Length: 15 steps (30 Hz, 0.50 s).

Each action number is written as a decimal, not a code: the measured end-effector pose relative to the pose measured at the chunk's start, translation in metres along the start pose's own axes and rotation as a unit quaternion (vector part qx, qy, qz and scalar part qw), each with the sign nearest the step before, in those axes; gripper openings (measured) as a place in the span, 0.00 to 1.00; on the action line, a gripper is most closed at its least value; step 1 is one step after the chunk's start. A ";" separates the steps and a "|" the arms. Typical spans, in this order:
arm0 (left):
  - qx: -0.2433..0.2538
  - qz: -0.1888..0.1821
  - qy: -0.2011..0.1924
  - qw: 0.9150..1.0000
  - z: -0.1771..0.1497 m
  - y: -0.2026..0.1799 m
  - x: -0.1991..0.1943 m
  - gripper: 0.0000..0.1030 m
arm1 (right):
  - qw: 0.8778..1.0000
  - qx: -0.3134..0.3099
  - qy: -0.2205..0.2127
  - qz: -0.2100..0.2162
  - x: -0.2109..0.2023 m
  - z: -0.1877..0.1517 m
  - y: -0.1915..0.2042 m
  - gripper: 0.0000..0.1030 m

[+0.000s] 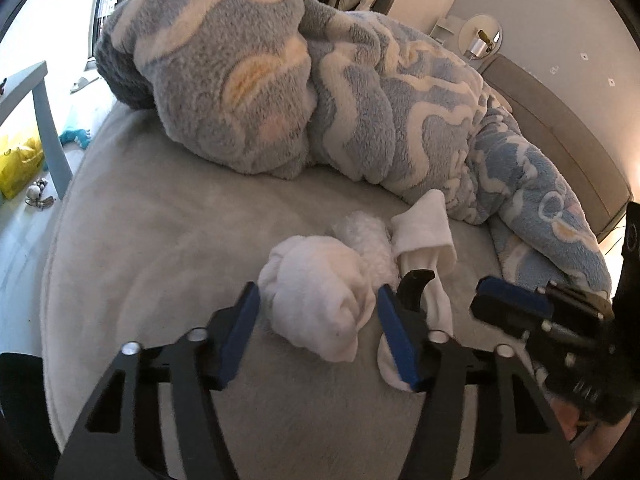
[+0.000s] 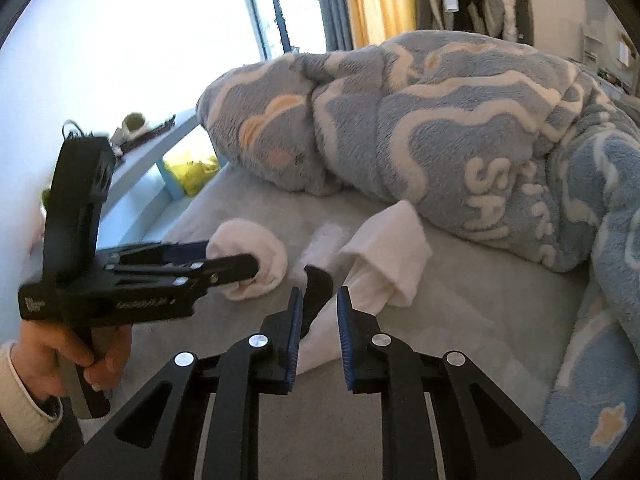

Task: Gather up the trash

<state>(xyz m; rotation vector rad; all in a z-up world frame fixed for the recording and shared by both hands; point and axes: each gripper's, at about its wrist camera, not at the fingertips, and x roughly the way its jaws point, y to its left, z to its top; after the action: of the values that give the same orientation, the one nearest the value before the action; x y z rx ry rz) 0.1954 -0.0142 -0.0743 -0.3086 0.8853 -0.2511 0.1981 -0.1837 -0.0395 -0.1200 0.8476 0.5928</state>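
Note:
A white wad [image 1: 320, 320] lies on the grey bed sheet [image 1: 160, 240]. My left gripper [image 1: 316, 290] has a blue pad against each side of it, shut on it. The right wrist view shows that gripper [image 2: 240, 258] from the side, around the wad [image 2: 268, 256]. Behind it are a fluffy white clump [image 1: 368, 240] and a long white folded cloth [image 1: 424, 228] with a black curved piece [image 1: 416, 284] on it. My right gripper [image 2: 320, 292] hovers over that cloth [image 2: 392, 248], shut to a narrow slit. From the left wrist view, nothing shows between its fingers [image 1: 478, 300].
A bulky blue-and-cream fleece blanket [image 1: 280, 80] fills the far half of the bed. A grey headboard [image 1: 560, 128] runs along the right. Beside the bed at left stand a pale blue table [image 1: 40, 92] and a yellow bag [image 1: 20, 160]. A hand [image 2: 100, 360] holds the left gripper's handle.

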 end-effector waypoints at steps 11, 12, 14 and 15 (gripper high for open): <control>-0.001 0.011 -0.002 1.000 0.000 0.011 -0.005 0.30 | 1.000 0.005 0.011 -0.010 0.023 0.002 0.004 0.19; -0.002 0.010 -0.002 1.000 0.000 0.012 -0.006 0.30 | 1.000 0.005 0.013 -0.017 0.025 0.002 0.005 0.23; -0.003 0.009 -0.005 1.000 0.001 0.014 -0.009 0.30 | 1.000 0.006 0.011 -0.025 0.029 0.004 0.006 0.43; -0.003 0.008 -0.008 1.000 0.001 0.016 -0.013 0.30 | 1.000 0.006 0.009 -0.026 0.030 0.005 0.007 0.43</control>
<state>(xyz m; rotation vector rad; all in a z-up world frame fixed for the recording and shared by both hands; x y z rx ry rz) 0.1901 0.0052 -0.0701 -0.3079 0.8717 -0.2301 0.2128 -0.1630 -0.0574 -0.1358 0.8632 0.5378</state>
